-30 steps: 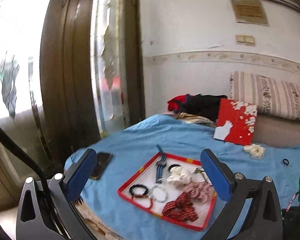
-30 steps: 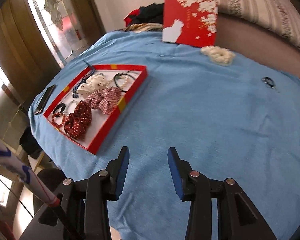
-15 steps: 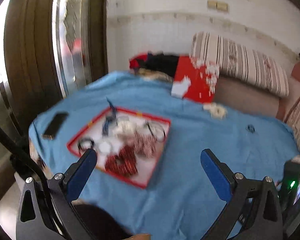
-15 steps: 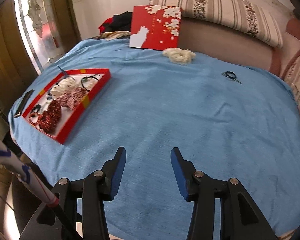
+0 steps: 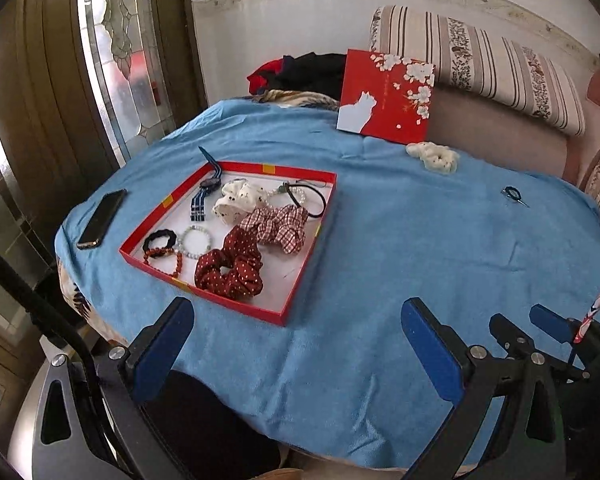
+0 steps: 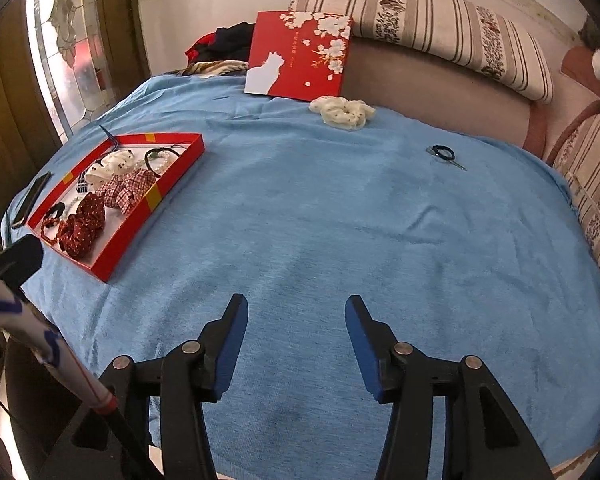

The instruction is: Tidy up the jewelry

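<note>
1. The left gripper [image 5: 296, 344] hangs wide open with nothing between its fingers, over the near edge of the blue cloth [image 5: 420, 240].
2. The right gripper [image 6: 294, 340] is empty too; its jaws are opening, only bare cloth showing in the gap.
3. The red tray [image 5: 300, 280] lies just ahead and slightly left of the left gripper, already holding scrunchies, bracelets and a watch [image 5: 206, 196].
4. Two pieces lie outside it: a cream scrunchie [image 6: 342, 112] far ahead of the right gripper, a touch right of its centre line, and a small dark hair tie [image 6: 444, 154] ahead and further right (it seems to have a thin metal piece attached; too small to identify).
5. Judged from this, the right gripper is the nearer one for both strays; the left sits closer to the tray.
6. The scrunchie's long axis runs across the right gripper's line, roughly left to right.
7. The red box [image 6: 300, 56] behind the scrunchie shows a white cat and blossoms; its small gold writing is unreadable. The phone [image 5: 102, 218] left of the tray shows no label.
</note>
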